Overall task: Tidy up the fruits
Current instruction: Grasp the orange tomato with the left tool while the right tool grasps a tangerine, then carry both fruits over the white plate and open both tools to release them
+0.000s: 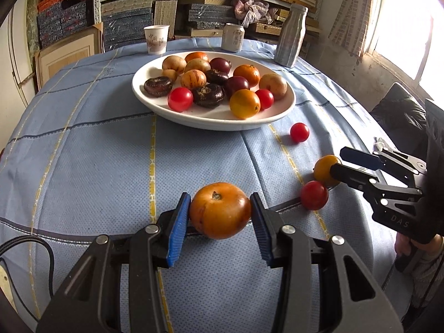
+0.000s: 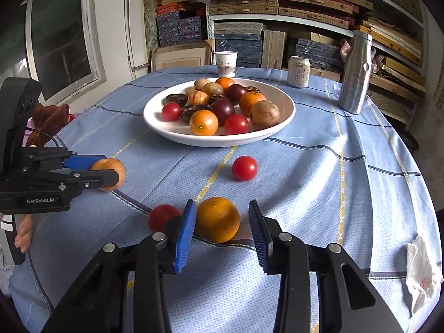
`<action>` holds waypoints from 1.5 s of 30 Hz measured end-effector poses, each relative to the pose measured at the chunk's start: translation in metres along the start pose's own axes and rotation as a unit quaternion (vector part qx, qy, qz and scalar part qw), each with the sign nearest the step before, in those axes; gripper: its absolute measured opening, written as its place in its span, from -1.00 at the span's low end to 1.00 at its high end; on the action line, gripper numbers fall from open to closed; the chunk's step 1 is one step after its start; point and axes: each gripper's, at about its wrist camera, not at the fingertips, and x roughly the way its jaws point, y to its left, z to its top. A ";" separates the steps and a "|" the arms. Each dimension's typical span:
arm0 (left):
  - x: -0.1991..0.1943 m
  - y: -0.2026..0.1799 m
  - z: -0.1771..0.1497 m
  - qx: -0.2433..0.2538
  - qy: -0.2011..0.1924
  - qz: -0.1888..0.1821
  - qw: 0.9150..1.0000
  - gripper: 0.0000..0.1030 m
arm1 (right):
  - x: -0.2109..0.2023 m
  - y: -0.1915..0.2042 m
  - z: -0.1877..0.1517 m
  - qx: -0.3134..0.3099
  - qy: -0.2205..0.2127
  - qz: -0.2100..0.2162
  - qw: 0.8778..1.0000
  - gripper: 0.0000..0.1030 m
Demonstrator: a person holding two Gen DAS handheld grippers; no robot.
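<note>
My left gripper (image 1: 220, 204) is shut on a brownish-orange round fruit (image 1: 220, 211) just above the blue checked cloth; in the right wrist view this left gripper (image 2: 112, 170) shows at the left with the same fruit (image 2: 111, 166). My right gripper (image 2: 222, 208) stands around a small orange (image 2: 217, 219) on the cloth. Its left pad touches the orange, while a narrow gap shows at the right pad, so it is open. Two red cherry tomatoes (image 2: 244, 168) (image 2: 162, 216) lie loose close by. A white plate (image 2: 222, 141) farther back holds several mixed fruits.
Behind the plate stand a paper cup (image 2: 226, 60), a drink can (image 2: 298, 71) and a metal bottle (image 2: 355, 75). A crumpled tissue (image 2: 421, 274) lies near the table's right edge. Shelves of stacked boxes fill the background. A person's hands hold both gripper handles.
</note>
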 end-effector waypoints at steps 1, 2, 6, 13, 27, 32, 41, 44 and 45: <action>0.001 0.001 0.000 -0.001 0.002 0.000 1.000 -0.16 | 0.000 0.001 0.000 -0.002 0.001 0.002 1.000 -0.26; 0.001 0.001 0.000 -0.002 0.001 -0.001 1.000 -0.16 | 0.001 0.002 0.000 -0.003 0.002 0.004 1.000 -0.27; 0.002 0.000 0.001 -0.002 0.002 -0.001 1.000 -0.16 | 0.006 0.001 0.000 0.007 0.017 0.031 0.999 -0.29; 0.004 0.002 0.000 -0.006 0.006 -0.006 1.000 -0.16 | 0.011 -0.009 -0.001 0.041 0.028 0.064 0.997 -0.27; -0.004 -0.014 0.015 0.016 -0.014 -0.004 1.000 -0.16 | -0.014 -0.034 0.004 0.111 -0.025 0.065 0.991 -0.28; -0.012 -0.031 0.036 0.039 -0.027 -0.013 0.999 -0.16 | -0.061 -0.050 0.022 0.132 -0.079 0.036 0.987 -0.29; -0.027 -0.030 0.043 0.032 -0.050 -0.009 0.998 -0.16 | -0.078 -0.060 0.021 0.135 -0.103 0.042 0.985 -0.29; -0.021 -0.023 0.039 0.026 -0.041 -0.004 0.999 -0.16 | -0.049 -0.057 0.005 0.144 -0.068 0.054 0.986 -0.28; -0.019 -0.021 0.039 0.025 -0.039 -0.002 0.999 -0.16 | -0.038 -0.058 0.001 0.148 -0.053 0.059 0.986 -0.28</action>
